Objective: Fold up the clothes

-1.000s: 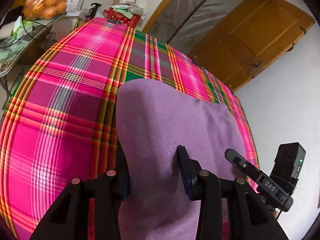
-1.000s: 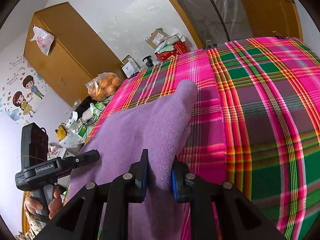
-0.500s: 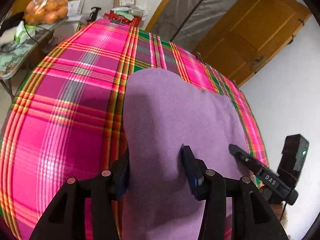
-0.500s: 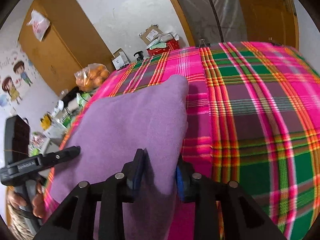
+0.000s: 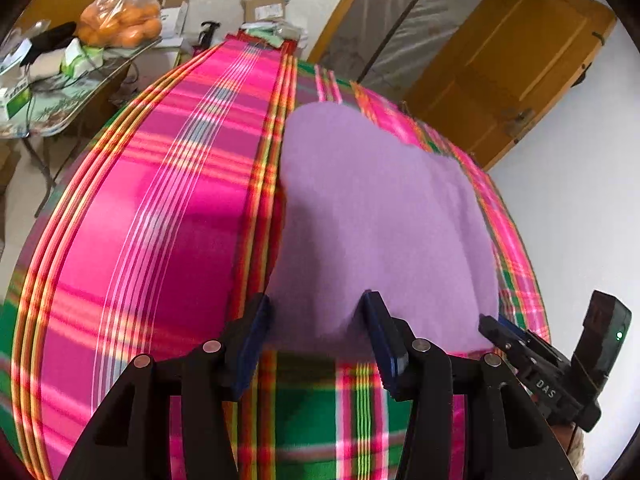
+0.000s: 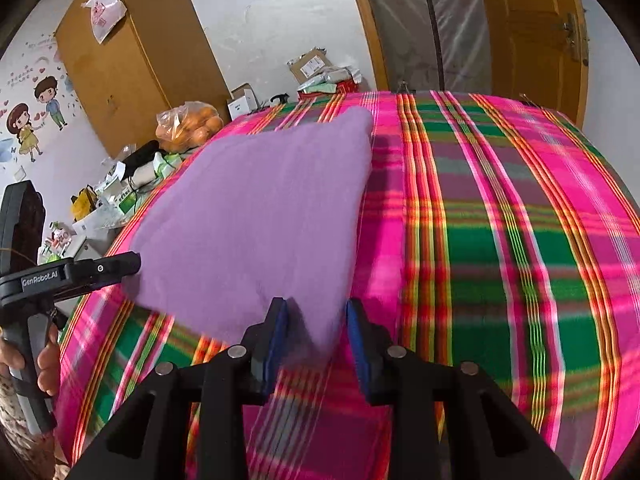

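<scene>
Lying flat on the plaid surface (image 6: pixel 500 240) straight ahead of both tools, purple cloth (image 6: pixel 256 216) with near edge between spread left tool (image 5: pixel 316 332) and spread right tool (image 6: pixel 316 332), one corner apiece, long axis running away, neither tool pinching.

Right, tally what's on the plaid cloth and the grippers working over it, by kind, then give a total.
Purple garment: 1
Plaid cloth: 1
Grippers: 2, left gripper and right gripper, both open
Total: 4
</scene>
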`<state>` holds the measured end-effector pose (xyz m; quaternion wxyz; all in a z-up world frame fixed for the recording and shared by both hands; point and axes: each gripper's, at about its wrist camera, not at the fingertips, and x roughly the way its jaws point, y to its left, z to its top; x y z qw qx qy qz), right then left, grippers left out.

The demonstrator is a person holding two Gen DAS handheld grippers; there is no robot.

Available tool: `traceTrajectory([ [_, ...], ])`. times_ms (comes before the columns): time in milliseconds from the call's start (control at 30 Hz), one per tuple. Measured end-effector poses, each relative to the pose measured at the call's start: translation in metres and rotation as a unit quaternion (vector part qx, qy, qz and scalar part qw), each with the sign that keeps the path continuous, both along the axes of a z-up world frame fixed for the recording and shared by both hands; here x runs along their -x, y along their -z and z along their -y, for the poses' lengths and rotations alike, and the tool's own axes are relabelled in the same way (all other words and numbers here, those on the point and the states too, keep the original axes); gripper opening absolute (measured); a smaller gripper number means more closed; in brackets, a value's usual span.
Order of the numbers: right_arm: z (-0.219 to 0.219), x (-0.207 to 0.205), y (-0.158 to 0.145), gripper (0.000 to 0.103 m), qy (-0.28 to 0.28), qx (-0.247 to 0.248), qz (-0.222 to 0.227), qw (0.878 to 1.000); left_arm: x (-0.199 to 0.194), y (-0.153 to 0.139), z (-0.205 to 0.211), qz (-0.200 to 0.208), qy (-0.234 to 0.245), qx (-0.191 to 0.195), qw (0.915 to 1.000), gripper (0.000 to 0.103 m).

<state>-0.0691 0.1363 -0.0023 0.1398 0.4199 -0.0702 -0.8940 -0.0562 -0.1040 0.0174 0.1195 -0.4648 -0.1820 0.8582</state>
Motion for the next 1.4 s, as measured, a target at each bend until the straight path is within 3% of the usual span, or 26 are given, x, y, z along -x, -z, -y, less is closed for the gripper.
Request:
traceTrajectory([
  [267, 0.014, -0.026, 0.003, 0.031, -0.014, -0.015, 0.007, 1.000, -0.020, 0.006, -0.008, 0.013, 0.001, 0.023, 0.9996, 0.050],
  [667, 0.053, -0.041, 0.005, 0.032, -0.010, -0.087, -0.006, 0.996, -0.025, 0.008, -0.067, -0.033, 0.030, 0.101, 0.9939, 0.050],
  [833, 0.062, -0.039, 0.006, 0.055, 0.017, -0.135, -0.010, 0.991, -0.020, 0.010, -0.080, -0.053, 0.025, 0.142, 0.9881, 0.050],
  [1100, 0.069, -0.033, 0.006, 0.062, 0.042, -0.170, -0.013, 0.985, -0.011, 0.012, -0.083, -0.066, 0.014, 0.171, 0.9830, 0.050],
  [1267, 0.052, -0.031, 0.009, 0.073, 0.053, -0.141, 0.003, 0.989, -0.010, 0.013, -0.086, -0.065, 0.004, 0.180, 0.9815, 0.050],
  [1400, 0.046, -0.027, 0.011, 0.075, 0.056, -0.131, 0.007, 0.990, -0.010, 0.014, -0.087, -0.065, 0.003, 0.185, 0.9805, 0.051],
])
